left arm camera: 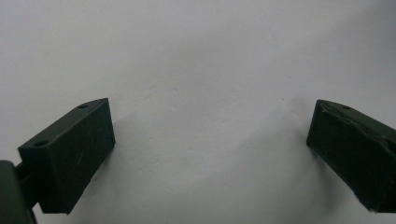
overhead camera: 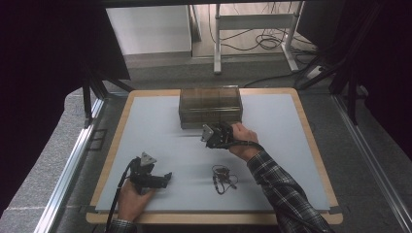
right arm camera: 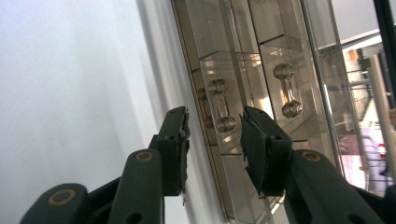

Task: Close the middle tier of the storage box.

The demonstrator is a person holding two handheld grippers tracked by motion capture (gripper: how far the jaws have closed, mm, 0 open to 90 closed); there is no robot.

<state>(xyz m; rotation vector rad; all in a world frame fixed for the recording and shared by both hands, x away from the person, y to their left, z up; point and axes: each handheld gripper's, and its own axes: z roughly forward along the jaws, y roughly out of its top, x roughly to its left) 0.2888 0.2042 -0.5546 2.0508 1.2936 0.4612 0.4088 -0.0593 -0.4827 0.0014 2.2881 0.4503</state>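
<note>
While the right tongs (right arm camera: 212, 140) sit part-open around a drawer knob (right arm camera: 221, 105) on the clear organizer (overhead camera: 210, 107), nothing's pulled out yet; left tongs (left arm camera: 205, 154) rest open, empty.

The left tongs (overhead camera: 167, 177) lie low near the table's (overhead camera: 160, 121) near edge, held from behind by the left hand (overhead camera: 133, 196), jaws spread wide with nothing between them. The right tongs (overhead camera: 208, 136) sit farther up the table, rolled onto their side in the right hand (overhead camera: 243, 141), jaws partly apart, the plaid-sleeved forearm (overhead camera: 282, 189) slanting back toward that near edge.
</note>
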